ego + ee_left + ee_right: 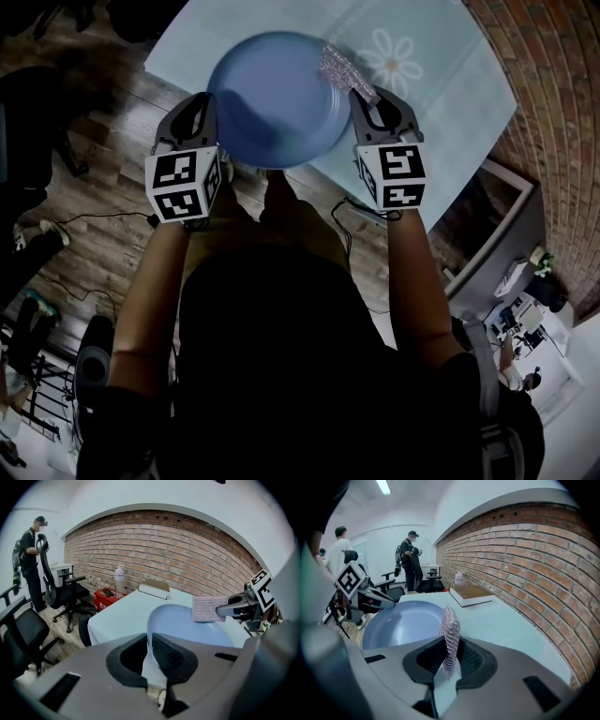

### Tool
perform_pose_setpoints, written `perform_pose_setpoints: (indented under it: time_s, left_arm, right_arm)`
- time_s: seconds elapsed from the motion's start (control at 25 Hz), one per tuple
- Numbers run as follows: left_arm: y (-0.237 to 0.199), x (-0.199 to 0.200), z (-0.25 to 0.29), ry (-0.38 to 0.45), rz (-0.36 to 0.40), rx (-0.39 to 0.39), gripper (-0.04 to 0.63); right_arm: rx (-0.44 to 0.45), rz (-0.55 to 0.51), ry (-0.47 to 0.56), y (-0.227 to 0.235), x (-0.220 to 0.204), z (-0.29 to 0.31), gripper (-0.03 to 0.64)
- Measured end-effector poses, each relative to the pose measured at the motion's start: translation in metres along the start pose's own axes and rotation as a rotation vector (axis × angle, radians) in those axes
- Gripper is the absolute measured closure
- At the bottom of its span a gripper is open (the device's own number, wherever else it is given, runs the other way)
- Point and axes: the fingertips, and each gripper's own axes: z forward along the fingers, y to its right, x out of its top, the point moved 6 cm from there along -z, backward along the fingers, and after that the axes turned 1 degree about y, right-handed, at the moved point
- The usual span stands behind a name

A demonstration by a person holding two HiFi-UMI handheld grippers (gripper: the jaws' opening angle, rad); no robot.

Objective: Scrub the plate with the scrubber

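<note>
**Thin Bite on the Rim, Floor Under the Near Edge**

Nearest you, your left gripper was clamped on the near-left rim of the blue plate, with only a narrow strip of rim between the jaws. Your right gripper was squeezed on the scrubber, a silvery mesh pad standing on edge at the plate's far-right rim. No view showed whether the pad touched the plate.

The likeliest trouble was the plate itself. Hard scrubbing pressure away from that single grip point could have levered it, twisted it in the pads or slipped it free. The mesh was soft and gripped by its lower part, so a heavy stroke could have folded it or dragged it out of the jaws.

The plate's near part hung past the edge of the table with wooden floor below, so a slip there meant a drop. Beyond the plate the cloth lay bare and gave you room to sweep. Farther on, a book and a bottle stood toward the brick wall, well apart from the work. Office chairs and people stood far off to your left.
</note>
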Motion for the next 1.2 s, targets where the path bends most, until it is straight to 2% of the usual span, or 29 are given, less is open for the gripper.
perform_pose_setpoints:
  time_s: [0.16,0.48,0.68,0.84,0.92,1.0,1.2]
  left_arm:
    - [0.0,0.0,-0.001,0.003,-0.001,-0.01,0.554]
    - [-0.001,0.0,-0.004,0.011,0.008,-0.029,0.552]
    - [0.001,-0.005,-0.008,0.023,0.01,-0.036,0.552]
    - [0.005,-0.006,-0.018,0.049,0.084,-0.053,0.552]
    - [0.005,-0.005,-0.022,0.056,0.114,-0.063,0.527]
    - [0.004,-0.007,-0.024,0.048,0.091,-0.073,0.491]
    - [0.002,-0.02,-0.032,0.021,0.049,-0.086,0.491]
  right_arm:
    - [0.023,-0.001,-0.026,-0.006,-0.008,-0.011,0.532]
    - [0.103,-0.102,-0.109,-0.029,-0.015,-0.031,0.532]
    - [0.143,-0.126,-0.149,-0.04,-0.019,-0.038,0.532]
    - [0.171,-0.127,-0.169,-0.048,-0.02,-0.045,0.532]
    - [0.19,-0.128,-0.177,-0.054,-0.02,-0.047,0.532]
    - [0.212,-0.126,-0.187,-0.058,-0.02,-0.05,0.532]
    - [0.278,-0.096,-0.206,-0.07,-0.023,-0.057,0.532]
